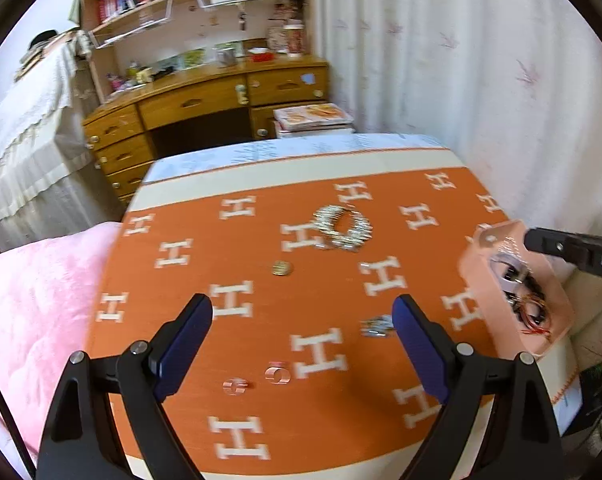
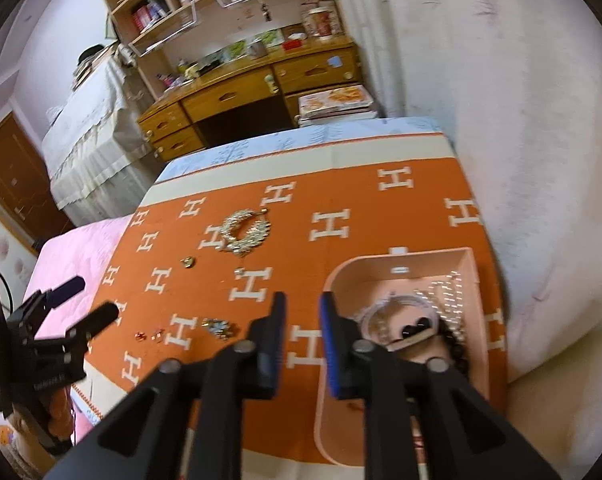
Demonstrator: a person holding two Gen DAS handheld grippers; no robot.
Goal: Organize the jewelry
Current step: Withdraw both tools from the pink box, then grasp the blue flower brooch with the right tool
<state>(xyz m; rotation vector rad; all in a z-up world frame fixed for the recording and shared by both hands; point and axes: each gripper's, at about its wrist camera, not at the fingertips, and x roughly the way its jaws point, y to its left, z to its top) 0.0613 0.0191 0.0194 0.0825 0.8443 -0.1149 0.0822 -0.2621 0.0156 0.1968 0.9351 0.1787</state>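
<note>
**Left gripper wide over the loose pieces; box on the right**

Your left gripper (image 1: 303, 344) stands wide open with nothing between its pads. Your right gripper (image 2: 302, 336) is parted only a little, also empty, poised at the near left corner of the box (image 2: 475, 280).

From the left wrist view, the two small rings (image 1: 257, 380) lie nearest, at about 6 o'clock, just below the gap of the jaws. The silver cluster (image 1: 377, 326) sits at 3 o'clock, just beside the right finger. The gold stud (image 1: 281, 268) is further out at 12 o'clock, and the big silver necklace (image 1: 343, 227) lies beyond it toward 1 o'clock, coiled in a ring with no clear long axis.

The left hand is the nearer one to all loose pieces; the box, already holding chains and beads, is well off at 3 o'clock. The next pick likely calls for a short drop onto the rings or cluster.

Everything rests on the orange blanket (image 1: 189, 360), soft cloth, so small items may sink in. A pink cover lies at 9 o'clock; a wooden desk (image 1: 205, 100) and shelves stand at the far end, a curtain on the right.
</note>
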